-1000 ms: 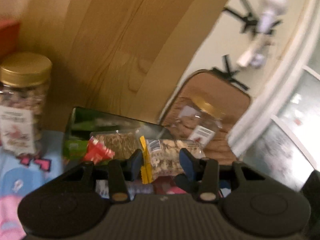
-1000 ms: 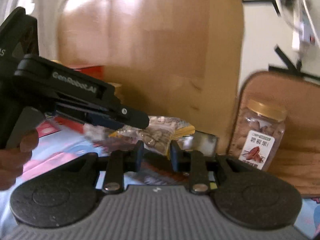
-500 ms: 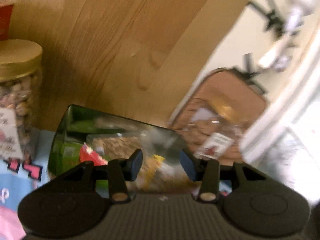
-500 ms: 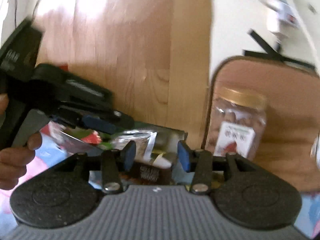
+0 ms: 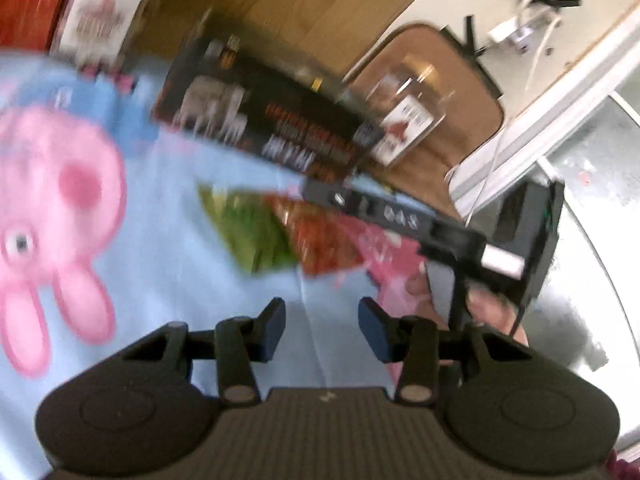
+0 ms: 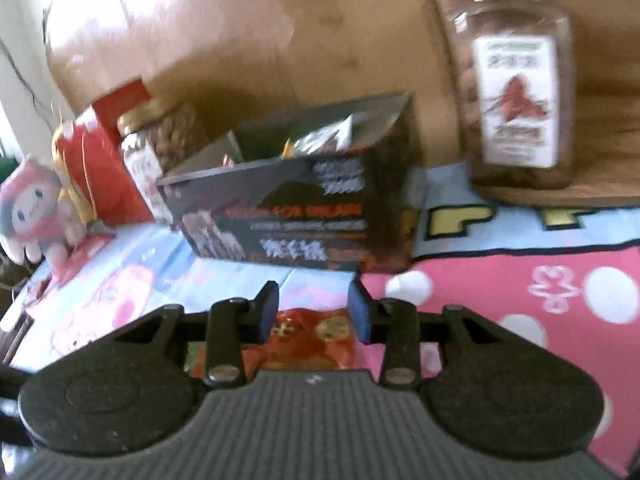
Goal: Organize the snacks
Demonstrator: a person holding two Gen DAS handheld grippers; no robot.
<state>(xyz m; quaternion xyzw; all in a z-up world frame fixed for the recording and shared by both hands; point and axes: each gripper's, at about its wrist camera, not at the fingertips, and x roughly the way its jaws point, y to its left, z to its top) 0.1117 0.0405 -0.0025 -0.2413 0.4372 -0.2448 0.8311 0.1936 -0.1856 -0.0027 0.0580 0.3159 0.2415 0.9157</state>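
while right fingers (image 6: 313, 309) close, gap empty, red snack packet (image 6: 310, 338) below them, left fingers (image 5: 322, 328) apart, empty

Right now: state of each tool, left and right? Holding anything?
Left tool: open, nothing between its fingers, blue cloth below.
Right tool: jaws closing, not gripping; red snack packet lies under them, no pad contact visible.

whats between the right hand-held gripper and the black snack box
In the right wrist view only bare cartoon-print cloth separates the right hand-held gripper from the black snack box; the red packet lies under its closing jaws, unpinched.
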